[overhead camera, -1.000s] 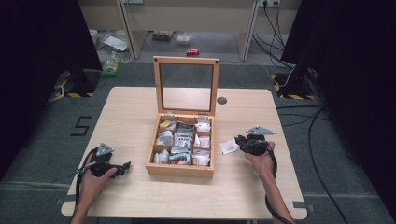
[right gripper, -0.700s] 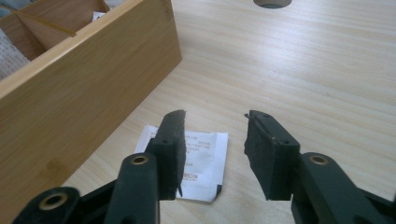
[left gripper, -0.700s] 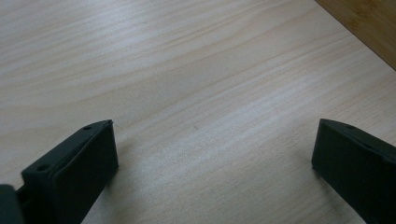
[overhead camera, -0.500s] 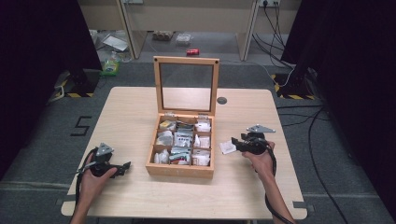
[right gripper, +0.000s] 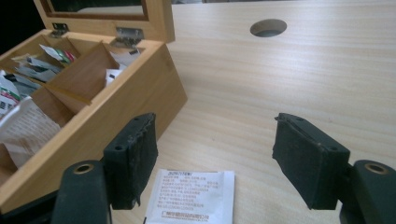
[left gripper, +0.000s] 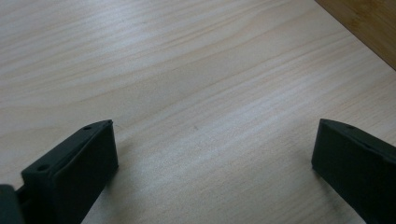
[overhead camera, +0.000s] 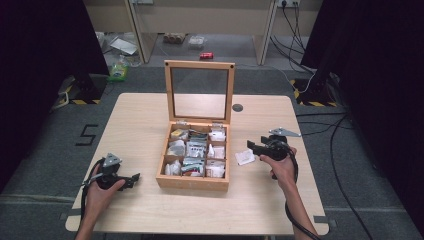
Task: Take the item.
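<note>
- Surface: a light wooden table with a round cable hole behind the box. Grey floor all round; a "5" marked on the floor to the left; dark curtains at both sides.
- Container: a wooden box, hinged glass lid standing upright and open. Its compartments hold sachets, mostly white, some with green print.
- My right gripper: jaws have just been opening and now stand spread, nothing pinched. A white sachet lies flat on the table below and between them, just beside the box's right wall.
- My left gripper: jaws spread wide over bare table, left of the box, holding nothing.
</note>
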The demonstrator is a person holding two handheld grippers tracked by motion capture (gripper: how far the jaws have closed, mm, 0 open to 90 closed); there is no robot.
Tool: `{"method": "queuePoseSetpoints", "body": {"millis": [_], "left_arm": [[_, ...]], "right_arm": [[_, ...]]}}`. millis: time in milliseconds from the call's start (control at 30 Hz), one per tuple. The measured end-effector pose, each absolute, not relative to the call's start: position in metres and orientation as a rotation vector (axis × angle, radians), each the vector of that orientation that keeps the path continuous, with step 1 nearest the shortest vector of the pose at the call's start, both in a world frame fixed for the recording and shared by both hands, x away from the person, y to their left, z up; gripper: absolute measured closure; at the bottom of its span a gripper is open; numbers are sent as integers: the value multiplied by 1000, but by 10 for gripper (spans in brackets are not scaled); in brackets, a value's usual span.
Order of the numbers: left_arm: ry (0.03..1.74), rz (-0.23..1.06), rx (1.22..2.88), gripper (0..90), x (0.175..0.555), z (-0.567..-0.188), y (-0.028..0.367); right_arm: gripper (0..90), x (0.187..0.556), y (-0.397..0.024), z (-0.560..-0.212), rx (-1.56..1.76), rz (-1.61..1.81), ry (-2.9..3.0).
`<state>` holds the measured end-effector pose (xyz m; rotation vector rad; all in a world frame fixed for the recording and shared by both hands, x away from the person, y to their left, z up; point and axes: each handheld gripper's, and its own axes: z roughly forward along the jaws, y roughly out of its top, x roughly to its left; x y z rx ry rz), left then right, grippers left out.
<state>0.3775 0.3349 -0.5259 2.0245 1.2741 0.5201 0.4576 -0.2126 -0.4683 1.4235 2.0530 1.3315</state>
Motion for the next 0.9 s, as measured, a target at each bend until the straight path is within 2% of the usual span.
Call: {"method": "queuePoseSetpoints", "body": {"millis": [900], "left_arm": [[1274, 520, 2025, 0, 377, -526, 335]], "right_arm": [[290, 471, -206, -464, 1398, 1336, 2059]]}}
